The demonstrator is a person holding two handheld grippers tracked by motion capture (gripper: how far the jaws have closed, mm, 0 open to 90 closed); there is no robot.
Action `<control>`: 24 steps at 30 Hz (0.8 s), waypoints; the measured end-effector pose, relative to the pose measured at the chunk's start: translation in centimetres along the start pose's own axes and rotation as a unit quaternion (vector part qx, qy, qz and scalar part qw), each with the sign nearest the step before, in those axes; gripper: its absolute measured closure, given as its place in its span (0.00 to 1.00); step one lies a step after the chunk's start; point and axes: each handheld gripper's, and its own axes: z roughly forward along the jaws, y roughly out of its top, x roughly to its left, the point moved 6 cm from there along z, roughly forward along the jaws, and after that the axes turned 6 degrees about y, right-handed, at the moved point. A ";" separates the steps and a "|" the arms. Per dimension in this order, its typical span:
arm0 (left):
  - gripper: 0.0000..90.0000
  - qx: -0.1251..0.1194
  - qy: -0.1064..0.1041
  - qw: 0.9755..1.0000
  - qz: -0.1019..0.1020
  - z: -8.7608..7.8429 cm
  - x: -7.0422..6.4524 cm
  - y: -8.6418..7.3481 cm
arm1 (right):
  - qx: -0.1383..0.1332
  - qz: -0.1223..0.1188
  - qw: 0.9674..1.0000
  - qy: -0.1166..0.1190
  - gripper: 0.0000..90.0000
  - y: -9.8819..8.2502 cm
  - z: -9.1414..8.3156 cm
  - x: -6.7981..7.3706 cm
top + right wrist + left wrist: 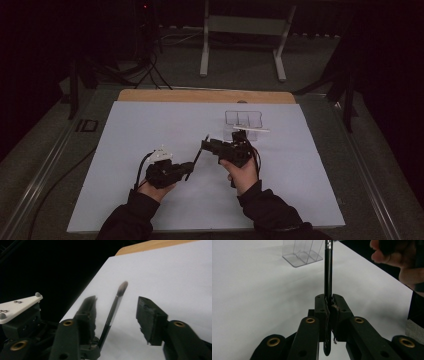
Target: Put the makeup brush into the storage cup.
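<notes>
A slender black makeup brush is being held upright-to-tilted above a white table sheet, its lower handle clamped between the fully closed jaws of the left gripper. In the left gripper view, the brush handle is seen rising straight out of the pinched pads toward the other hand. The right gripper is being brought in from the side, and in its own view the brush is seen standing between the two jaws, which are partly spread and not yet touching it; the soft tip is pointing up and away, toward the far edge of the sheet. The handover, it is judged, is turning on one relation: the brush's long axis is running along the gap of the right jaws rather than across it, and the shaft is lying nearer the one at the left of that view, so a slight centring may be needed before the pads are closed. A clear plastic organiser is standing well apart at the far side, a white stick-like item lying across its front.
</notes>
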 end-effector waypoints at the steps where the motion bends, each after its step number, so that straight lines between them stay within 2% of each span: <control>1: 0.95 0.000 0.001 1.000 0.000 0.0 0.0 0.0 | 0.002 0.005 1.000 0.001 0.59 -0.1 0.1 0.0; 6: 0.95 0.001 -0.001 1.000 -0.001 0.0 0.0 0.0 | 0.008 0.014 1.000 0.009 0.68 -0.4 0.7 -0.1; 7: 0.95 -0.001 0.006 1.000 -0.002 0.0 0.0 0.0 | 0.008 0.015 1.000 0.009 0.69 -0.5 0.7 -0.1; 10: 0.95 -0.004 -0.004 1.000 -0.006 0.0 0.0 0.0 | 0.010 0.019 1.000 0.014 0.73 -0.5 0.9 0.0; 15: 0.95 -0.001 -0.005 1.000 -0.002 0.0 -0.1 0.0 | 0.015 0.027 0.999 0.024 0.82 -0.7 1.2 0.1; 16: 0.95 -0.001 -0.005 1.000 -0.002 0.0 -0.1 0.0 | 0.015 0.027 0.999 0.024 0.82 -0.7 1.2 0.1; 18: 0.95 0.001 -0.006 1.000 -0.005 0.1 -0.1 0.0 | 0.017 0.023 0.999 0.024 0.91 -0.7 1.1 0.1; 24: 0.95 0.007 -0.016 1.000 -0.010 0.3 -0.2 -0.2 | 0.020 0.014 0.999 0.037 0.93 -0.8 1.2 0.5</control>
